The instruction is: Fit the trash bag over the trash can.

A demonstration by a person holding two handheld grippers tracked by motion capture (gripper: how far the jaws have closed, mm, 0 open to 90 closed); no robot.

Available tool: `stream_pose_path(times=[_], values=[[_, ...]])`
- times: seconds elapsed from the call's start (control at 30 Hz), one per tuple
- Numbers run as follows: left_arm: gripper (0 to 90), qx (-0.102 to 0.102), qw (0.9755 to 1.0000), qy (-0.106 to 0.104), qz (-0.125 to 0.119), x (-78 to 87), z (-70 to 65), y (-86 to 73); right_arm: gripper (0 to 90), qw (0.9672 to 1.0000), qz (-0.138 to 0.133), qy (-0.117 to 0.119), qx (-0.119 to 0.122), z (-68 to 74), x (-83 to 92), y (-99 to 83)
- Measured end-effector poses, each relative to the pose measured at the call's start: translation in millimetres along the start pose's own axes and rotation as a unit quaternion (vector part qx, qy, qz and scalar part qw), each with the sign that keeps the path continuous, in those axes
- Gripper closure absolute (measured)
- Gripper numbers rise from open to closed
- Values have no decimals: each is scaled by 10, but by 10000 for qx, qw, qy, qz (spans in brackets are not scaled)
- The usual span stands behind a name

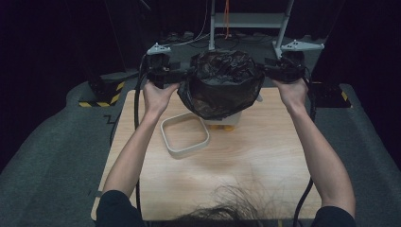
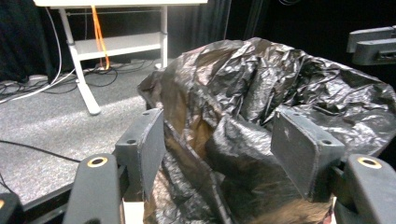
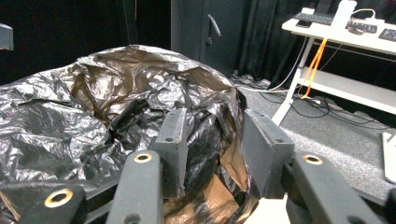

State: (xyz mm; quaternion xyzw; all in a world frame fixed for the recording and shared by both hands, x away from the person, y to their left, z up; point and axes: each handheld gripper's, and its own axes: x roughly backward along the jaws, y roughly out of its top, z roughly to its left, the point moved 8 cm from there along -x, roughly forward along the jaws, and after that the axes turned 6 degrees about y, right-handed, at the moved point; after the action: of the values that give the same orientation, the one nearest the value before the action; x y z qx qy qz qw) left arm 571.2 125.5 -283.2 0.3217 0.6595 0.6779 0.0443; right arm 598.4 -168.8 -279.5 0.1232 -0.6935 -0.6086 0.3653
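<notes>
Jaws on both the left gripper (image 1: 182, 75) and right gripper (image 1: 269, 71) pinch the black bag's (image 1: 221, 82) rim at frame centre; pull evenly to keep it open.

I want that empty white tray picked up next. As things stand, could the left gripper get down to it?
Probably not yet. The left gripper has the black bag's edge between its jaws, as does the right gripper. The white tray lies open on the table just below, nothing covering it.
</notes>
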Motion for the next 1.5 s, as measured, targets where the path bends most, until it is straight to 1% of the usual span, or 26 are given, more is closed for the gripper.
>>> stream_pose_path(times=[0.03,0.1,0.2,0.23,0.5,0.53,0.67,0.9,0.93,1.03,1.17,1.3,1.37,1.47,1.5], values=[[342,76,10000,19,-3,1,24,-22,559,10000,-10,-12,-32,-10,12,-7],[332,139,9999,20,-11,10,41,-48,544,10000,-38,-37,-61,-24,43,-7],[330,161,9999,45,-16,22,62,-82,536,9999,-96,-54,-51,-28,114,9],[330,192,9998,58,-15,28,89,-107,534,9999,-103,-53,-61,-27,138,9],[331,268,9996,106,-47,101,171,-196,527,9998,-161,-49,-104,-23,264,-3],[330,310,9995,98,-57,111,178,-204,526,9998,-153,-49,-112,-21,278,-10],[332,338,9993,130,-70,152,227,-238,526,9998,-119,-46,-159,-18,326,-48],[339,390,9990,185,-91,209,297,-313,524,9996,-163,-78,-213,-32,428,-98],[341,390,9990,192,-83,212,307,-318,526,9995,-229,-138,-191,-41,444,-109],[346,352,9991,217,-88,220,322,-324,523,9995,-132,-173,-215,-66,460,-207],[347,331,9991,225,-114,243,312,-354,524,9990,-305,-193,-256,-89,539,-237],[350,342,9990,261,-84,247,327,-414,520,9992,-267,-167,-264,-84,596,-313],[350,372,9990,258,-65,245,344,-447,520,9990,-317,-186,-270,-92,623,-343],[350,415,9988,254,-36,242,357,-497,519,9988,-343,-152,-317,-93,640,-406],[350,391,9989,263,-10,243,366,-518,519,9987,-351,-142,-345,-93,641,-429]])
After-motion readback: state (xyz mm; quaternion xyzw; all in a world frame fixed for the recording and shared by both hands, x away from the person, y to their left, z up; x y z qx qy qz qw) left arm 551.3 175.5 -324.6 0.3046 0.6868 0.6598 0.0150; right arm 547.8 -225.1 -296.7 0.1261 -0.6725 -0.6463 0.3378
